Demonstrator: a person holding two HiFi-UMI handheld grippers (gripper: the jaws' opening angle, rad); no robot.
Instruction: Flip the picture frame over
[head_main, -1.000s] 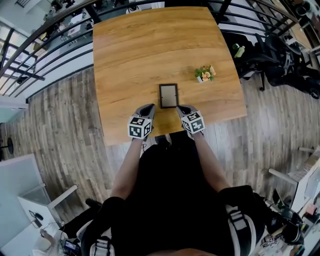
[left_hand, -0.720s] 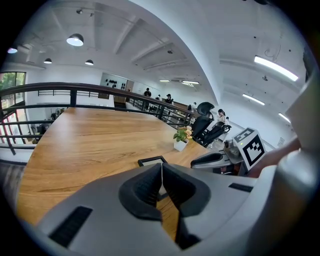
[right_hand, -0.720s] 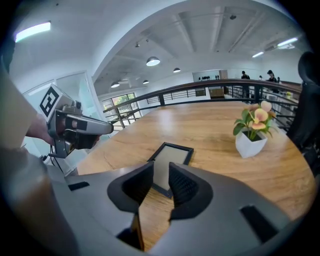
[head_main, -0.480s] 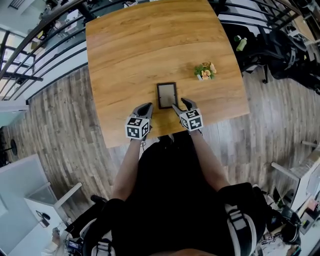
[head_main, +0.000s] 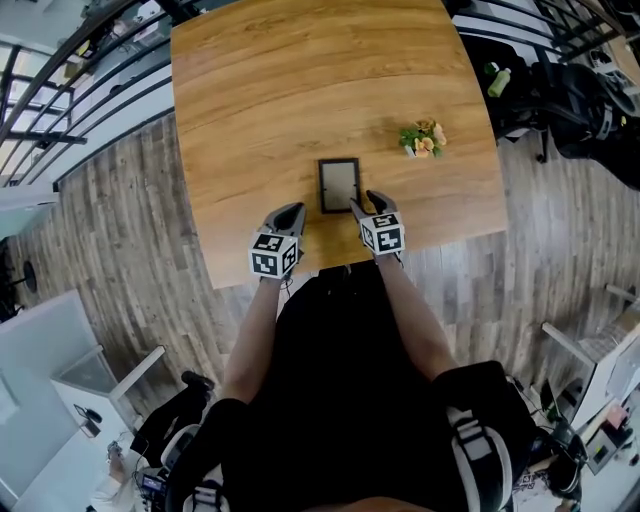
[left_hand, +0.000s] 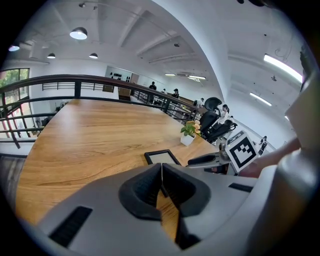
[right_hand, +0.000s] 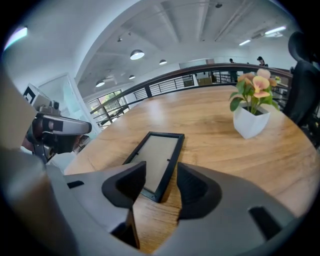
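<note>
Head view: one wooden table (head_main: 300, 90), its near edge right at the person's body. One black frame (head_main: 339, 185) lies flat close to that near edge, about midway along it. Bare wood runs wide to the left of it and far beyond it. One small potted plant (head_main: 424, 139) stands to the right and a bit farther in, well apart from the frame and near the table's right edge. There are two grippers, each with a cube of black-and-white square markers. The left gripper (head_main: 294, 209) sits over bare wood just left of the frame. The right gripper (head_main: 361, 201) has its tips at the frame's near right corner.

Left gripper view: the left gripper (left_hand: 161, 166) is clenched, pads together, with nothing in it. The frame (left_hand: 161, 157) lies just ahead of it, the plant (left_hand: 189, 131) is farther off, and a dark railing (left_hand: 75, 80) rims the far edge.

Right gripper view: the right gripper (right_hand: 161, 176) stands released, jaws wide. The frame's (right_hand: 159, 156) near right corner sits between them with gaps on both sides, pale panel up. The plant (right_hand: 252, 107) has clear wood all round
</note>
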